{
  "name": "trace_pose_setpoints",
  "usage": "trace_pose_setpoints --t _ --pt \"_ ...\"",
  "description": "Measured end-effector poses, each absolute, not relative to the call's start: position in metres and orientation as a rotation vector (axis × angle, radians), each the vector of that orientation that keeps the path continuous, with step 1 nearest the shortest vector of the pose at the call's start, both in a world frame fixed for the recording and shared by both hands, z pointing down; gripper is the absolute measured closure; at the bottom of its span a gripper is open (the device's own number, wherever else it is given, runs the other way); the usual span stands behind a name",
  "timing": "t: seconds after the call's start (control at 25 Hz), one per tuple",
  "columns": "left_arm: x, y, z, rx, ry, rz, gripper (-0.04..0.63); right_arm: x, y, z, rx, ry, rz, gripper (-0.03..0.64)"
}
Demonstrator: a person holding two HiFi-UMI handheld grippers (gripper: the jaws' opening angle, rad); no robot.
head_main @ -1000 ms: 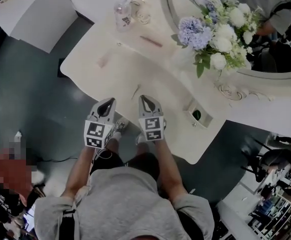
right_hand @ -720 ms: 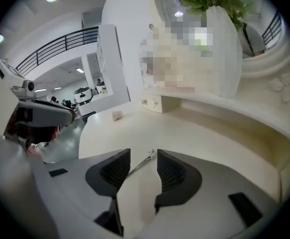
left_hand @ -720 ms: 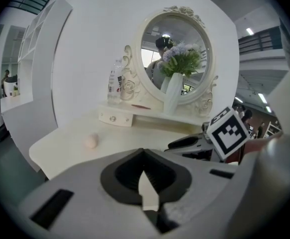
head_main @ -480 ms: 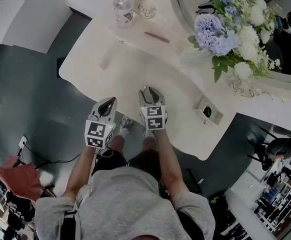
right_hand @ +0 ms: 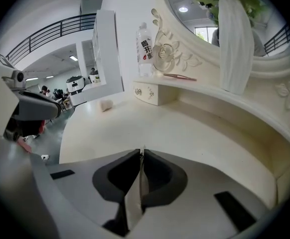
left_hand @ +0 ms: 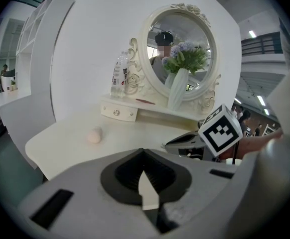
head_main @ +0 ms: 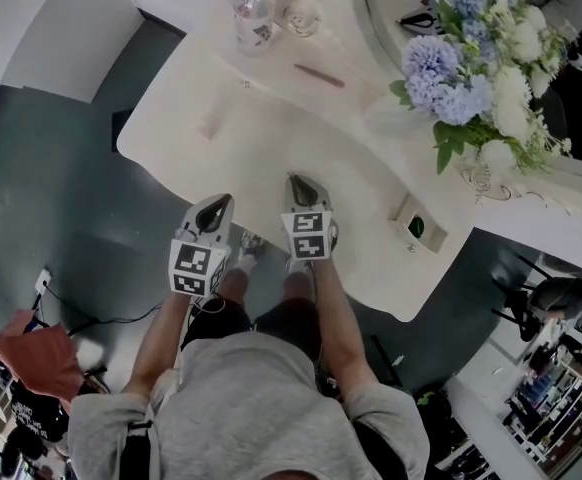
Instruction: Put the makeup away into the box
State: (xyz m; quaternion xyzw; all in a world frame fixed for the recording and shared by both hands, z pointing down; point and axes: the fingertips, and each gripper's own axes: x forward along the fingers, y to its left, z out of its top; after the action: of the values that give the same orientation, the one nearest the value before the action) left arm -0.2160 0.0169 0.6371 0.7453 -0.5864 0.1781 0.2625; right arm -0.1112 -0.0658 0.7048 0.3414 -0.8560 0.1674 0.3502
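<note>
Two makeup pieces wait: a pale pink sponge (head_main: 208, 126) on the cream surface (head_main: 271, 153), probably soft and light, best pinched mid-body; a slim brown pencil (head_main: 319, 75) on the raised shelf (head_main: 271, 63), likely roll-prone. Left gripper (head_main: 215, 206) closed, empty; right gripper (head_main: 300, 190) closing on nothing.

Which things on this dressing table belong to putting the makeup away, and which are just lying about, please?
For the job: pink sponge; slim pencil on the shelf; small box, probably the one meant.
Just lying about: water bottle; vase of flowers; mirror.
</note>
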Motion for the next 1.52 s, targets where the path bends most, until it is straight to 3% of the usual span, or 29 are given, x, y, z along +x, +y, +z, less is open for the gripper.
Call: trace_pose_setpoints --t 0.68,1.52 --pt "-0.179 -0.012 0.579 2.193 -1.567 0.447 0.595 -0.07 -0.072 0.623 1.02 -2.307 0.335 0.584" --pt "-0.007 -0.048 0.528 2.496 -1.294 0.456 0.595 0.112 -0.065 0.554 1.348 -2.22 0.244 0.584"
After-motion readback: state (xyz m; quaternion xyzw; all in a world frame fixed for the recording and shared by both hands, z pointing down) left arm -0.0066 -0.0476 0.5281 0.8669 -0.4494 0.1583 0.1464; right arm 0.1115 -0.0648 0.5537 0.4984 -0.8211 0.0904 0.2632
